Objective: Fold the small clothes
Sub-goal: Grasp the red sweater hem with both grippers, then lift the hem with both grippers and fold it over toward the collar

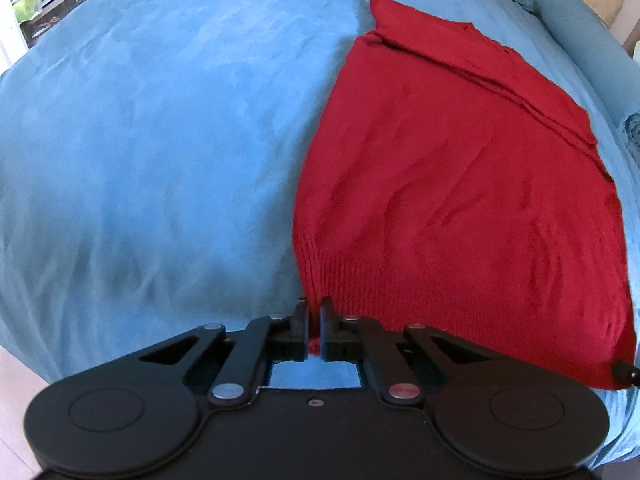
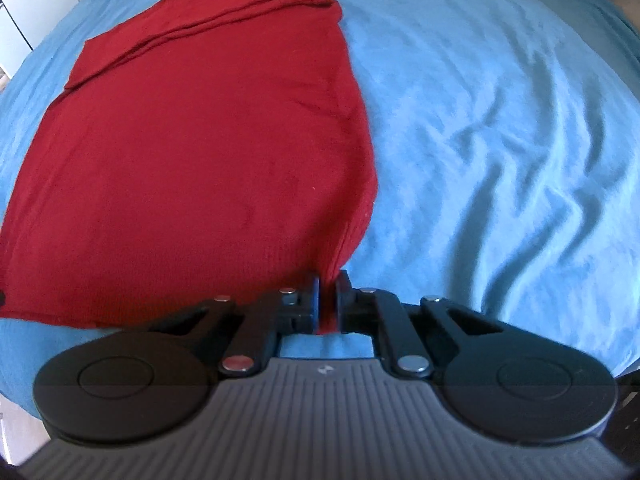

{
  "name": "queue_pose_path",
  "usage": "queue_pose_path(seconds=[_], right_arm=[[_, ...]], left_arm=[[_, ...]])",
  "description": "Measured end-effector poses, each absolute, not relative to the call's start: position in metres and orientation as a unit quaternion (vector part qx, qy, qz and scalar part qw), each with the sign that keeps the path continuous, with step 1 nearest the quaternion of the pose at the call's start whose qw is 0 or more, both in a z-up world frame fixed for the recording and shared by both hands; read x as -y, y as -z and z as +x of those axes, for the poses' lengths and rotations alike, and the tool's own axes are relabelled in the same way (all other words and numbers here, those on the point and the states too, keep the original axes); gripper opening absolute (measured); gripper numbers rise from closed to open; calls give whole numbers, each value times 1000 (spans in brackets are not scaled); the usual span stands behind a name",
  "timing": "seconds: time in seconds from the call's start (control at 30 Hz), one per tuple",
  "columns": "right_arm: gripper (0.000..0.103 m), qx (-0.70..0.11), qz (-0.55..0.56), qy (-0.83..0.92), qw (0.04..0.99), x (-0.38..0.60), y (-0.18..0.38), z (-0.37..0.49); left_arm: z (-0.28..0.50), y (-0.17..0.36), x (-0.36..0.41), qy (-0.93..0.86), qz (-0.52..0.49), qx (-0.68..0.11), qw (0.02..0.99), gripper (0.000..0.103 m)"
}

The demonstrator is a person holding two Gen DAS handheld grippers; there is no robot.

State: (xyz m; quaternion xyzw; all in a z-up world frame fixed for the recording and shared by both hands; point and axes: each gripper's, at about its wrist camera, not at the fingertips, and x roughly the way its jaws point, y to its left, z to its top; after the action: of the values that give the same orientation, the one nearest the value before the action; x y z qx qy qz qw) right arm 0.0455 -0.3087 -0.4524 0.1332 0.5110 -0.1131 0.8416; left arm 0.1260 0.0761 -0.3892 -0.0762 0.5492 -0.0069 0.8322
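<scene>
A: We have both tongs clamped on the sweater (image 1: pixel 460 184). The left tongs (image 1: pixel 315 322) pinch its near left hem corner; the right tongs (image 2: pixel 328 300) pinch the near right one, red knit showing between the pads.

B: And the sweater itself?

A: It lies flat on the bed (image 1: pixel 140 140), stretching away ahead of both tongs, sleeves already folded in at the far end.

B: So we judge the step is carrying the hem up toward the collar.

A: Yes. To do it well, we should lift both corners together and level, keeping the hem taut between the tongs so the knit doesn't sag in the middle.

B: And move forward evenly, or the fold lands skewed.

A: Right. We lay the hem down square on the far edge before letting go. The knit is thick and soft, so grips may slip if we tug.
</scene>
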Motion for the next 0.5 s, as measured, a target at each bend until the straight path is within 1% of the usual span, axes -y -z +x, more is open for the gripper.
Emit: queue_pose_path(seconds=[0.1, 0.23, 0.37, 0.5], right_arm=[[22, -505, 142, 108, 845, 312, 436, 48], [21, -488, 149, 97, 854, 314, 395, 54], [21, -461, 181, 82, 865, 320, 337, 71], [21, -411, 226, 72, 880, 338, 281, 104]], left_arm=[[130, 368, -79, 18, -81, -543, 836, 4], [143, 322, -84, 37, -98, -526, 844, 4], [166, 264, -85, 52, -114, -495, 860, 4], [205, 212, -82, 63, -144, -446, 881, 4]])
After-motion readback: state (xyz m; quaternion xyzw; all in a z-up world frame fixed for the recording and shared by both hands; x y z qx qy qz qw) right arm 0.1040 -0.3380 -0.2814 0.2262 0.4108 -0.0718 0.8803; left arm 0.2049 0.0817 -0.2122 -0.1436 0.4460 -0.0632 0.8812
